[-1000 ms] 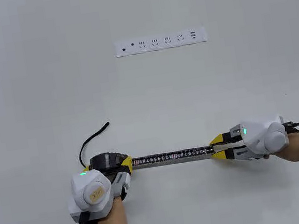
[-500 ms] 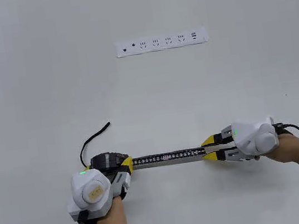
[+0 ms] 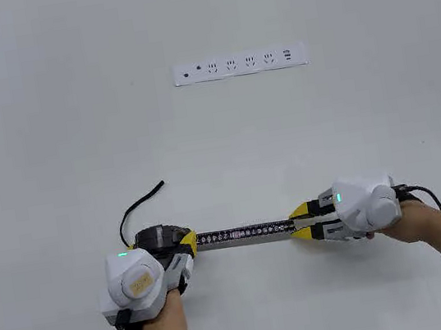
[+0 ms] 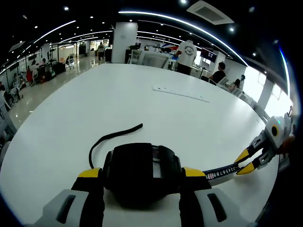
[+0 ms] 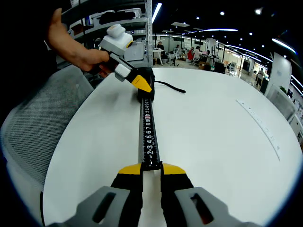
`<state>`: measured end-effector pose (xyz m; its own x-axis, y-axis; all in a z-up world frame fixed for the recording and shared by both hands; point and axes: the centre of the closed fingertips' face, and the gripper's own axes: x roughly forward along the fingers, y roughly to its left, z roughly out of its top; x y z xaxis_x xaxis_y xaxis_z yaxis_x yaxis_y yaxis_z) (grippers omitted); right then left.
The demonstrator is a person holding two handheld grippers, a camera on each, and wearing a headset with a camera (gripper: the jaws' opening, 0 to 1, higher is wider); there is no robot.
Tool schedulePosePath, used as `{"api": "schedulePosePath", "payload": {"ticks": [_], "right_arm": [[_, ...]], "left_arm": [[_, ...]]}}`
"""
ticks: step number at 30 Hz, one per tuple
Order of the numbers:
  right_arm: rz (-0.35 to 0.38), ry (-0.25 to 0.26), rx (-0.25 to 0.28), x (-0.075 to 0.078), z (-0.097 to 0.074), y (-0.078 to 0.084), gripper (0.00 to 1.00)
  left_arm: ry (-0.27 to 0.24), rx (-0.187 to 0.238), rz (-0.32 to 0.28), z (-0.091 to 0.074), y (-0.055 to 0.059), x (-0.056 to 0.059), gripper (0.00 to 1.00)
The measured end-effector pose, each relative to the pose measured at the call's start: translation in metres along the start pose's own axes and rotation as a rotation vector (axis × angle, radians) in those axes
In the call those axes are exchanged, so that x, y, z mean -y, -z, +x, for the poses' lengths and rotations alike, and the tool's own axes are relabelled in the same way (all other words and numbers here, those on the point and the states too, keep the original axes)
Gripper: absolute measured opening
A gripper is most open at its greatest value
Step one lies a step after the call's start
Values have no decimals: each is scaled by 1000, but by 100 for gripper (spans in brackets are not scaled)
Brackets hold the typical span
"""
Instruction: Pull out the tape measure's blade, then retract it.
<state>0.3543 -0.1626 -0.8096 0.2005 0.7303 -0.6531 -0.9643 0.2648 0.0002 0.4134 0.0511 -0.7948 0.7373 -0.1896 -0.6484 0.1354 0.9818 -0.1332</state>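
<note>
The black tape measure case lies on the white table with my left gripper shut on its sides. Its dark blade runs out to the right, flat over the table. My right gripper is shut on the blade's end, yellow fingertips pinching it. A black wrist strap curls away from the case.
A white power strip lies farther back on the white table. Cables trail from both grippers toward the near edge. Office desks and people stand far beyond the table.
My right gripper has moved left toward the case, still pinching the blade's end, so less blade is out. The left gripper and case have stayed put.
</note>
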Motion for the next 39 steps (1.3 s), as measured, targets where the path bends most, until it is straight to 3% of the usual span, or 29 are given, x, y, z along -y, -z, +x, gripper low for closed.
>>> {"api": "schedulePosePath", "payload": {"ticks": [39], "right_arm": [[12,-19,34,-3,29,-24,12]], "left_arm": [[19,-17,-10,0,0,-1,61]]}}
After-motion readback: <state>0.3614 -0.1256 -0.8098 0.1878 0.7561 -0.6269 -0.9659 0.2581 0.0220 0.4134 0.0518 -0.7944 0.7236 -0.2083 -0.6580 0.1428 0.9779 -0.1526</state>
